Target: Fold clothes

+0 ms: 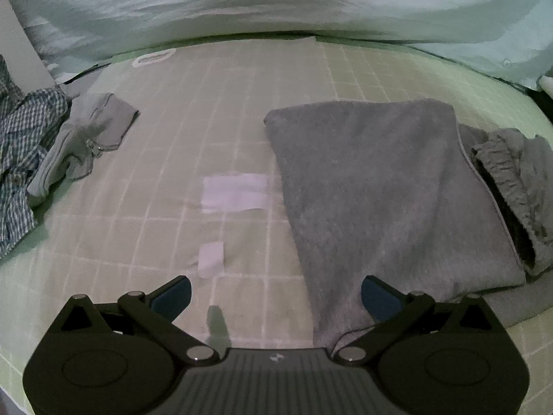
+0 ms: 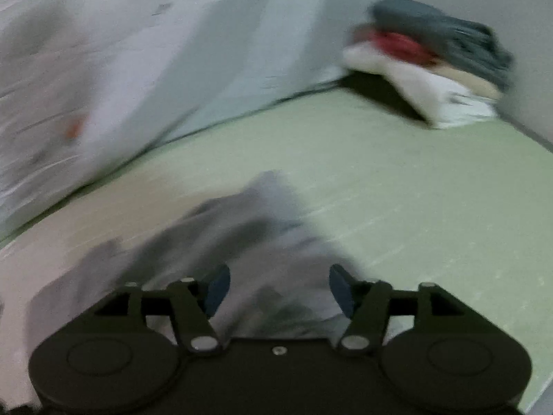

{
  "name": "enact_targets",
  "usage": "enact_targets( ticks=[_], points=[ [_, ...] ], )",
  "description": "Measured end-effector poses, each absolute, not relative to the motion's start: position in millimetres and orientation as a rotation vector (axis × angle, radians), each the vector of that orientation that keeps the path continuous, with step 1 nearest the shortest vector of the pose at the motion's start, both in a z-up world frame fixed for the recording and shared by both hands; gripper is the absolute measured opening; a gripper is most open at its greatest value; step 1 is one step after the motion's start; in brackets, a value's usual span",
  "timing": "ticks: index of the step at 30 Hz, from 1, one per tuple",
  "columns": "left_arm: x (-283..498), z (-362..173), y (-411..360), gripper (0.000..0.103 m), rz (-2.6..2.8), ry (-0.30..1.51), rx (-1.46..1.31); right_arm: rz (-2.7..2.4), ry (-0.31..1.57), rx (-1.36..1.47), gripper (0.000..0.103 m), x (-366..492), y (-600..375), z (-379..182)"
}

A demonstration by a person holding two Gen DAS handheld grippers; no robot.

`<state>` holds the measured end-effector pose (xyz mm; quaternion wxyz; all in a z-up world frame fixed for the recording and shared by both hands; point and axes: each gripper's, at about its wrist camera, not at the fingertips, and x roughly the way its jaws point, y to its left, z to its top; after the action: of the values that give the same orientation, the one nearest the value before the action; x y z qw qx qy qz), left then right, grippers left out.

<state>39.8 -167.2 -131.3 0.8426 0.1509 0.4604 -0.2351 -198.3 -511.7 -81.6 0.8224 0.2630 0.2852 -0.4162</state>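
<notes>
A folded grey garment [image 1: 380,186] lies on the green checked bed sheet [image 1: 193,131], right of centre in the left wrist view, with its crumpled elastic waistband [image 1: 508,176] sticking out at its right side. My left gripper [image 1: 276,294] is open and empty just above the sheet, its right finger over the garment's near edge. My right gripper [image 2: 279,288] is open and empty over blurred grey fabric [image 2: 242,228] in the right wrist view, which is smeared by motion.
A blue checked shirt [image 1: 20,145] and a light grey garment [image 1: 83,141] lie crumpled at the left. A pale quilt [image 1: 276,10] rises along the back. A stack of folded clothes [image 2: 435,65] sits at the far right corner of the bed.
</notes>
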Motion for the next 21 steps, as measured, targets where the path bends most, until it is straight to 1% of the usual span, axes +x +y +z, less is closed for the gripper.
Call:
enact_targets(
  ticks=[5,8,10,11,12,14,17,18,21],
  points=[
    [43,-135,-171,0.103,-0.507,1.006,0.27,-0.958,0.612,0.635,0.074,-219,-540,-97],
    [47,-137,-173,0.099,-0.517,1.033,0.207,-0.952,0.618,0.651,0.076,-222,-541,-101],
    [49,-140,-175,0.084,-0.521,1.057,0.164,-0.945,0.626,0.661,0.076,-220,-540,-105],
    [49,-140,-176,0.08,-0.519,1.062,0.152,-0.941,0.631,0.659,0.077,-220,-540,-106],
    [50,-141,-178,0.073,-0.517,1.067,0.139,-0.936,0.637,0.657,0.077,-221,-540,-107],
    [50,-143,-181,0.07,-0.513,1.077,0.113,-0.926,0.644,0.645,0.077,-226,-539,-107],
    [53,-144,-182,0.069,-0.53,1.091,0.048,-0.922,0.643,0.645,0.078,-237,-541,-106],
    [55,-144,-182,0.071,-0.535,1.098,0.019,-0.922,0.643,0.65,0.078,-241,-541,-106],
    [59,-144,-185,0.072,-0.494,1.107,-0.011,-0.92,0.658,0.657,0.079,-251,-546,-108]
  ],
)
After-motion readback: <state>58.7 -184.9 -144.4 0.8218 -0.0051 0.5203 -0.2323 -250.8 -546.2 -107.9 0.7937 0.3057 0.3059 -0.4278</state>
